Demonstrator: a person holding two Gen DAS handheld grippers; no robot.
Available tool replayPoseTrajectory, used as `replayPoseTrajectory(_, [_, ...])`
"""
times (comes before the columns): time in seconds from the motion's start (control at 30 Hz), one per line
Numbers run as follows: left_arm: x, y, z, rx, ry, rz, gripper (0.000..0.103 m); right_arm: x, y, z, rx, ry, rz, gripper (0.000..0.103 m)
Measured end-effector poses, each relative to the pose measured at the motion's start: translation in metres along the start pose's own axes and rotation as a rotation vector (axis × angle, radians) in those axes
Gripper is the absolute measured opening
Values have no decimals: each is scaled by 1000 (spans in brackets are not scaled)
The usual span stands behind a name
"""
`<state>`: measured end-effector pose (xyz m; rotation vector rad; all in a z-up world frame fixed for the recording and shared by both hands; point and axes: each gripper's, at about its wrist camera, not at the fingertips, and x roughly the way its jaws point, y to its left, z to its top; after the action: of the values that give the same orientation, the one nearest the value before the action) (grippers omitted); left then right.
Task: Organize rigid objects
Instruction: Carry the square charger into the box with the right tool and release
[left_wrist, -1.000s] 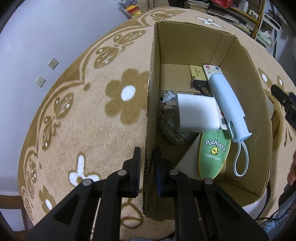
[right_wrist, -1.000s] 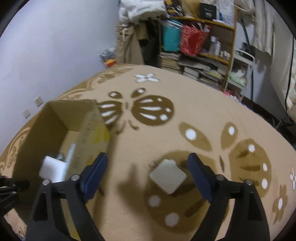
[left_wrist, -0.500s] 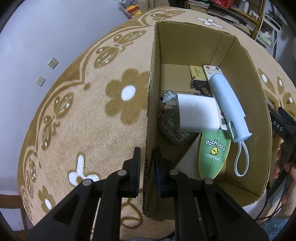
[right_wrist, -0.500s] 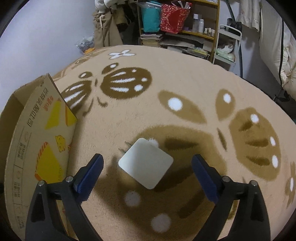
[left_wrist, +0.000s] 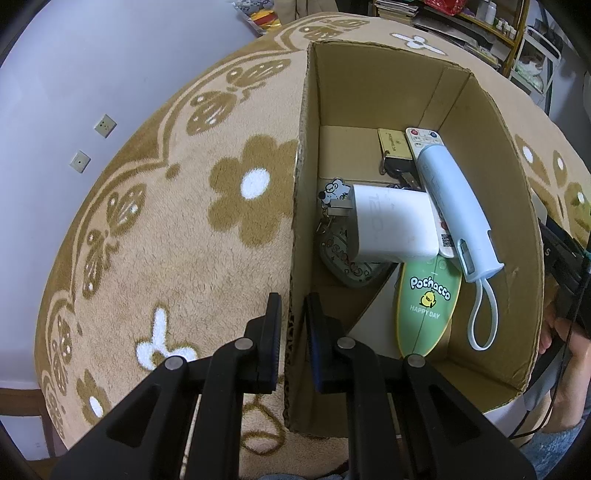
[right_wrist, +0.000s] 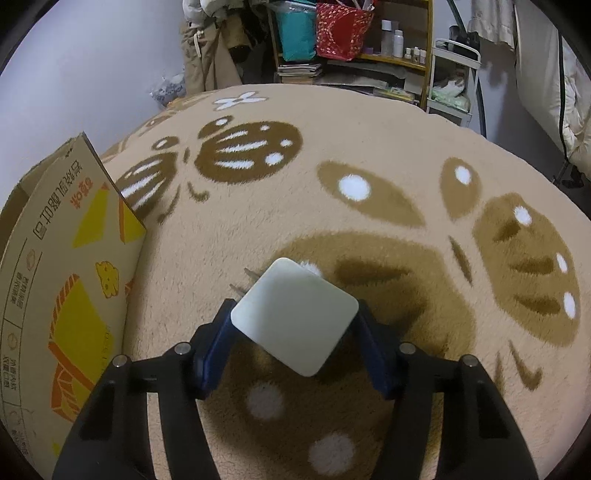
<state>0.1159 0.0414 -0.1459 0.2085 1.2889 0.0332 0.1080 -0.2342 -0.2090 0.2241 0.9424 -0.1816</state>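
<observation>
We are holding the cardboard box (left_wrist: 413, 88) by its near wall with our left gripper (left_wrist: 293, 314); its fingers are clamped together on the cardboard edge, one pad outside over the carpet (left_wrist: 166, 229) and one inside the box; the box is standing open-topped on the carpet, and it is holding quite a pile; a white charger block (left_wrist: 391, 229) is lying across the middle, resting partly on a patterned oval case (left_wrist: 347, 266) and a small cartoon dog keyring (left_wrist: 334, 192); a pale blue handheld device (left_wrist: 458, 206) with a looped strap is leaning diagonally along the right side, lying over a white remote (left_wrist: 424, 138); a green oval card reading Pochacco (left_wrist: 428, 302) is lying under its lower end; a gold padlock (left_wrist: 393, 144) is sitting near the far wall. Outside the box, our right gripper (right_wrist: 295, 332) is pointing down at a flat white square plug (right_wrist: 295, 314) lying on the carpet (right_wrist: 369, 147), prongs pointing away towards the printed side of the box (right_wrist: 74, 277), which is standing near it to the left; the blue fingers (right_wrist: 214, 347) have just been closing and are now meeting two opposite corners of the plug, which is sitting between them; behind the carpet, shelves (right_wrist: 369, 44) are holding bags and bottles.
</observation>
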Motion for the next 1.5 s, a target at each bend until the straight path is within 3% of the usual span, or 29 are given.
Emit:
replayPoseTrajectory(0.4, [1, 0, 0, 4, 0, 4, 13, -24, 5, 14, 6, -63, 48, 66])
replayPoseTrajectory(0.6, [1, -1, -1, 5, 0, 6, 13, -59, 16, 31, 8, -140, 130, 66])
replayPoseTrajectory(0.87, [1, -2, -1, 10, 0, 9, 13, -103, 57, 43, -74, -238, 273, 66])
replayPoseTrajectory(0.97, [1, -3, -1, 10, -1, 11, 13, -102, 74, 39, -106, -226, 334, 66])
replayPoseTrajectory(1.17, [0, -3, -1, 8, 0, 8, 13, -96, 109, 25, -212, -211, 371, 66])
replayPoseTrajectory(1.5, [0, -1, -1, -1, 0, -4, 14, -91, 129, 11, -284, -198, 376, 66])
